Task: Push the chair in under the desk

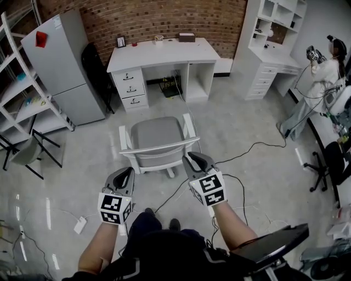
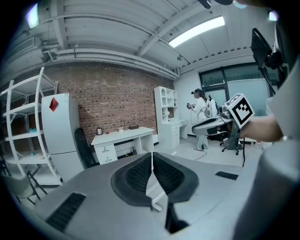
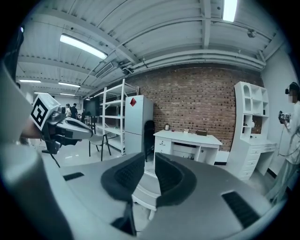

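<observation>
Chair (image 1: 156, 137) is standing on the pale floor (image 1: 236, 126), well apart from the white desk (image 1: 164, 55), with open floor lying between them. Its seat is facing the desk's knee opening and its backrest rail is facing the person. The desk is sitting against the brick wall (image 1: 137, 16), with a grey refrigerator (image 1: 66, 60) to its left and a white bookcase unit (image 1: 274, 44) to its right.

Left gripper (image 1: 129, 171) is hovering just behind the chair's left rear corner; whether it is touching the rail cannot be told. In the left gripper view its jaws are meeting pad to pad, with nothing between them.

Right gripper (image 1: 191, 159) is sitting at the chair's right rear corner, beside the end of the backrest rail. In the right gripper view its jaws are standing narrowly apart, and part of the white chair frame (image 3: 145, 187) is showing through the gap without the pads pressing on it.

A black cable (image 1: 247, 151) is trailing across the floor right of the chair. Another person (image 1: 323, 71) is standing at the far right.
</observation>
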### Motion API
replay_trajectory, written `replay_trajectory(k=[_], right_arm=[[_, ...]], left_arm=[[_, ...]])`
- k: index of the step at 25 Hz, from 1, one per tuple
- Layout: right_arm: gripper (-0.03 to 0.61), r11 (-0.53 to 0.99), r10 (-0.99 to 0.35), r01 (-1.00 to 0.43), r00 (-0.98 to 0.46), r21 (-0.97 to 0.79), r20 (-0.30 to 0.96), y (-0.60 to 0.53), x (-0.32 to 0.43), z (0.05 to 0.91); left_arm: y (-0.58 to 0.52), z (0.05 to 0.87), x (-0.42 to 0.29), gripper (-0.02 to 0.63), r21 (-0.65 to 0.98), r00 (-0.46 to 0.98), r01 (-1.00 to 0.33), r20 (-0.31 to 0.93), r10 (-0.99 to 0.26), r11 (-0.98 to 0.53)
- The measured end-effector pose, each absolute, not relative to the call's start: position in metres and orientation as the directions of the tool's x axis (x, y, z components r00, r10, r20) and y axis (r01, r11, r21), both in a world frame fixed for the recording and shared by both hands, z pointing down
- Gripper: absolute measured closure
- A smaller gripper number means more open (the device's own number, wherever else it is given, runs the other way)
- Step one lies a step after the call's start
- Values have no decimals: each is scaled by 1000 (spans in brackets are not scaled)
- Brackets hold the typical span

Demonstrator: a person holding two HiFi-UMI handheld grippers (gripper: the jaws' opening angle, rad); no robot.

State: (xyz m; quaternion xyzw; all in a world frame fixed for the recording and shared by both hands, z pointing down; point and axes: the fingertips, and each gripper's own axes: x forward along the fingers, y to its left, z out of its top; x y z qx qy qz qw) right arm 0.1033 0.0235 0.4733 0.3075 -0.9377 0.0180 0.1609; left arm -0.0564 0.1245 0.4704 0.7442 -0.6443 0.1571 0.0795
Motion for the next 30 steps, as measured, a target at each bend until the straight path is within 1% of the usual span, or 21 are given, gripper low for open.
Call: replay_trajectory(k=[9, 15, 16, 17, 18, 22, 25, 26, 30], right_arm=[[465, 834, -541, -533, -740, 142, 401, -4, 87, 504], [430, 862, -504, -454, -707, 228, 496, -27, 67, 533], [423, 867, -497, -430, -698, 252, 516, -31, 62, 540], [416, 872, -489, -405, -689, 276, 534, -34, 56, 547], [407, 876, -481, -379, -681, 297, 551, -37, 51, 555], [377, 891, -450, -272, -635, 363, 628, -48, 35, 590], [359, 891, -442, -207, -597, 404, 669, -62, 29, 612], [358, 892, -438, -185, -586, 413, 682, -66, 27, 619], [321, 893, -407, -60, -535, 447, 740, -73, 15, 646]], left_arm=[[91, 496, -68, 603, -146, 132, -969, 377, -917, -199], [61, 532, -89, 600, -238, 116, -939, 457, -882, -247], [57, 543, -94, 564, -256, 116, -929, 484, -868, -267], [53, 555, -98, 507, -267, 118, -919, 515, -849, -290], [49, 566, -101, 494, -277, 121, -908, 548, -828, -316], [33, 600, -109, 449, -341, 119, -841, 640, -759, -419], [17, 620, -110, 416, -344, 122, -807, 698, -706, -480], [12, 625, -110, 411, -340, 124, -798, 715, -688, -497], [-3, 646, -112, 405, -378, 106, -733, 757, -644, -565]])
